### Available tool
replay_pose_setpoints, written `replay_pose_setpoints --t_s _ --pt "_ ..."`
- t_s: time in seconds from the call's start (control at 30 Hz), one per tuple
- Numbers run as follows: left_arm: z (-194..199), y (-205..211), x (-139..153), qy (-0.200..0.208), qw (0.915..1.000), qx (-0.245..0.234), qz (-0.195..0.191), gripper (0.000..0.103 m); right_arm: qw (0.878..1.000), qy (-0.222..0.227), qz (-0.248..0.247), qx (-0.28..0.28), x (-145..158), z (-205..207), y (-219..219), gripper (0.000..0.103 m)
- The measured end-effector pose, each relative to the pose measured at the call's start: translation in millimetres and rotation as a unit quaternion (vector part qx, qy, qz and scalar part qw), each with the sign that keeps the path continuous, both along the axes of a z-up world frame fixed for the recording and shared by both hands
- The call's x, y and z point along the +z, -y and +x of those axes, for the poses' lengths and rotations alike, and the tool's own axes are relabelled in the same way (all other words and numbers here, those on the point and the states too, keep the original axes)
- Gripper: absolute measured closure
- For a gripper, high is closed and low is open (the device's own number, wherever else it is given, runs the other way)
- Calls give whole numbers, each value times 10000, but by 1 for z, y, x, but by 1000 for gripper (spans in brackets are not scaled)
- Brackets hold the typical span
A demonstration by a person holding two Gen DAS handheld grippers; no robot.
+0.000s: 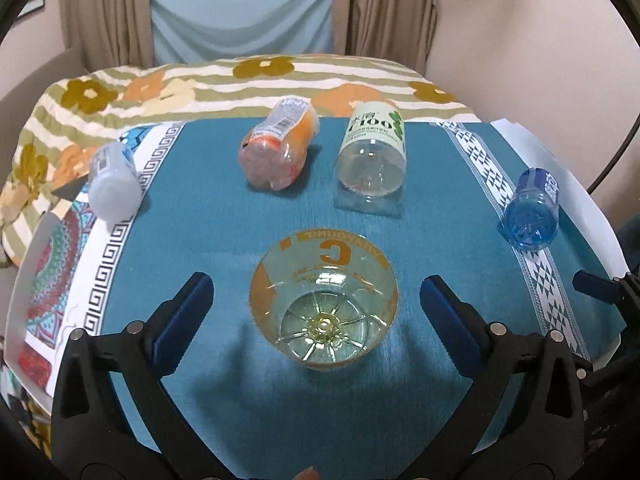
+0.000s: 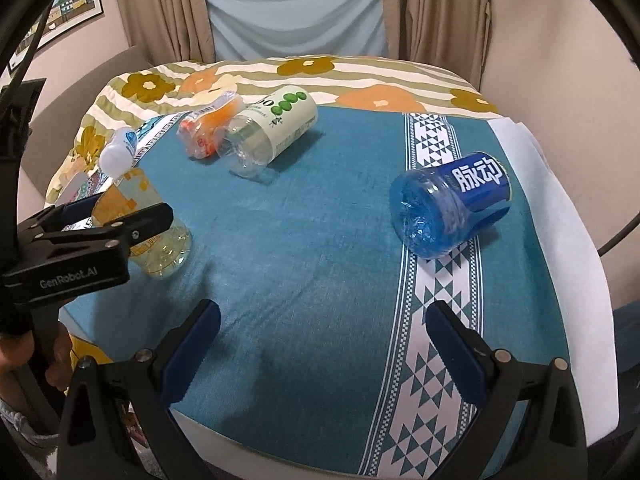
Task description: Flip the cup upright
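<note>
The task stands unstarted: the yellow cup (image 1: 324, 304) lies on its side at lower centre of the left view, on the teal worktop (image 1: 224, 216), between the released left tongs (image 1: 316, 308); the right tongs (image 2: 324, 344) hang released, empty.

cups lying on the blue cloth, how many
5: yellow cup nearest, between the left hand-held gripper's fingers; orange cup and green-label cup at the back; white cup far left; blue cup right.
</note>
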State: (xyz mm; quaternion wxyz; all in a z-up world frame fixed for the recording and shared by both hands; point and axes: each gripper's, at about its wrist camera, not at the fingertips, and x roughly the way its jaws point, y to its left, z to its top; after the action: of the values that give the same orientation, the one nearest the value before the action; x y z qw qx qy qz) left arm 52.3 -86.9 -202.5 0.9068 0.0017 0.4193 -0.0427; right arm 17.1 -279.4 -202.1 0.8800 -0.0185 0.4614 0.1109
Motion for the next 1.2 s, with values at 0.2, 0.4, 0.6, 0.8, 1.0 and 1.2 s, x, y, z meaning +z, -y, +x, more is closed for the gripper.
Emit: replay_pose_setpoints --t_s 0.2,0.4,0.6,0.8,1.0,1.2 --pt "-13 -11 30 130 9999 -42 38 0 9998 176 39 -33 23 -5 -2 1" --pt "-30 -30 81 420 9991 12 90 0 9979 646 16 -12 76 -14 -13 1" --pt "-44 -55 140 871 9960 126 138 0 9945 1044 110 -18 128 -23 -26 1" --pt "-57 -76 181 1135 9932 221 101 0 9925 1168 95 -342 164 -24 -37 1" --pt "-66 -90 190 1141 9928 365 54 0 9883 1304 11 -791 181 -33 -44 0" --pt "-71 -94 187 1119 9931 349 39 0 9855 1342 -140 -1025 185 -42 -52 1"
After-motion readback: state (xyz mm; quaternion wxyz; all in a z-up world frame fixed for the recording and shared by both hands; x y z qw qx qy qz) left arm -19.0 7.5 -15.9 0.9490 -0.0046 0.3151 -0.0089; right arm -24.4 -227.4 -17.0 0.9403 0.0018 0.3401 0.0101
